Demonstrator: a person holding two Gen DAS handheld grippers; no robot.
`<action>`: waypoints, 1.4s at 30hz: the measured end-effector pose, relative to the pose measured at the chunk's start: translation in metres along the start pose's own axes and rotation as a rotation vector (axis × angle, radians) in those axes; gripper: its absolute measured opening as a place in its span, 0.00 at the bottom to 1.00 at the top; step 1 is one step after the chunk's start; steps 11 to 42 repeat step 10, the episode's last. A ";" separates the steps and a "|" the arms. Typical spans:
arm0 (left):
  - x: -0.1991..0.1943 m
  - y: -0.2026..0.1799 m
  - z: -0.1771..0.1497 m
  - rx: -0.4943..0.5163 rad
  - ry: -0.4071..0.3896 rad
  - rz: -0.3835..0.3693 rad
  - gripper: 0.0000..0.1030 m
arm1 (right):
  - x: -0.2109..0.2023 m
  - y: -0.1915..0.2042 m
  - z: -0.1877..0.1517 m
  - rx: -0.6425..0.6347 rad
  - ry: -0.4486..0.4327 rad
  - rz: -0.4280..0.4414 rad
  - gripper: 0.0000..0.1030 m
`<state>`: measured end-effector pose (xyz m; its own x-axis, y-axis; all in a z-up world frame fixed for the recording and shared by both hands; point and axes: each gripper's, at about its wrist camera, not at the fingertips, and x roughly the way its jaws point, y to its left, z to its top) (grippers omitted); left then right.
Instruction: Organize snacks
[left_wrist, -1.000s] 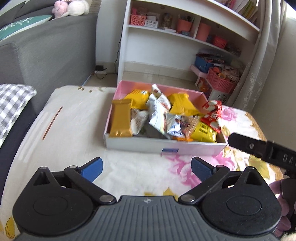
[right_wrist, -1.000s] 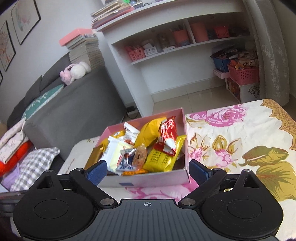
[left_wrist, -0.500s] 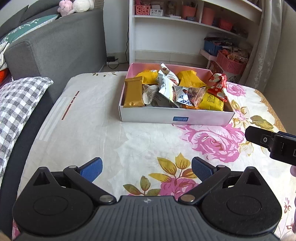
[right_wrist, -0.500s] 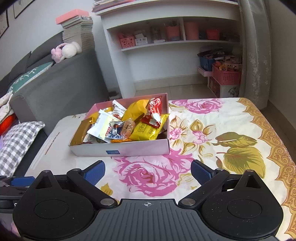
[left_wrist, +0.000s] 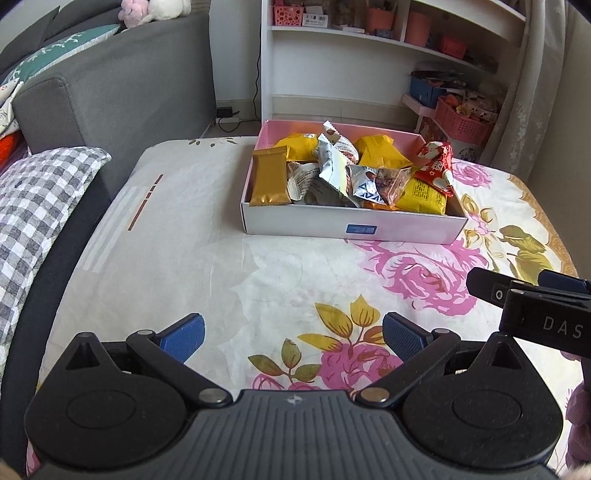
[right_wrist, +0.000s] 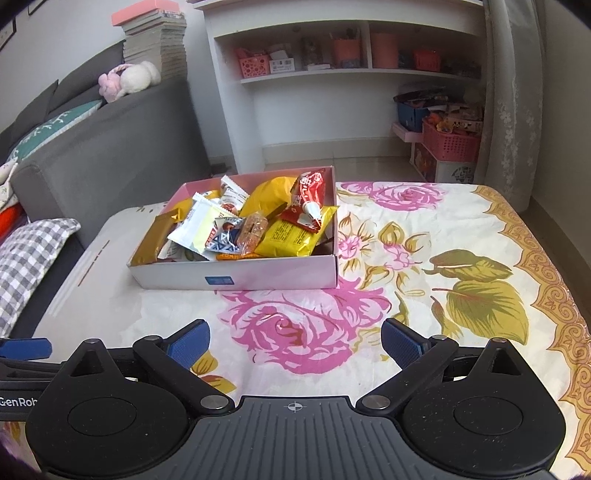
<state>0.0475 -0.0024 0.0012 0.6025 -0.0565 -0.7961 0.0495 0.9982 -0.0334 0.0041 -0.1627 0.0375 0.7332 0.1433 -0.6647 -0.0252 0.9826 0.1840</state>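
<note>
A pink-lined white box (left_wrist: 351, 228) sits on the flowered table, also shown in the right wrist view (right_wrist: 258, 275). It holds several snack packets: a gold bar (left_wrist: 269, 175), yellow bags (left_wrist: 423, 194), a red packet (left_wrist: 436, 166) and silver wrappers (left_wrist: 332, 164). My left gripper (left_wrist: 293, 336) is open and empty, well short of the box. My right gripper (right_wrist: 295, 341) is open and empty, also near the front of the table. Part of the right gripper (left_wrist: 532, 295) shows at the left wrist view's right edge.
A grey sofa (left_wrist: 110, 88) with a checked cushion (left_wrist: 33, 206) stands to the left. A white shelf unit (right_wrist: 332, 74) with pink baskets (right_wrist: 450, 146) stands behind the table. The flowered cloth (right_wrist: 443, 258) covers the table's right part.
Both grippers have drawn back from the box toward the table's front, so the box looks smaller and farther. Both stay open and empty.
</note>
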 end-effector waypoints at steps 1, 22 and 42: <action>0.000 0.000 0.000 0.001 0.001 0.000 1.00 | 0.000 0.000 0.000 0.001 0.002 -0.001 0.97; -0.001 -0.003 -0.001 0.026 -0.001 0.001 1.00 | 0.000 -0.003 0.001 0.020 0.010 0.005 0.97; -0.001 -0.003 -0.001 0.026 -0.001 0.001 1.00 | 0.000 -0.003 0.001 0.020 0.010 0.005 0.97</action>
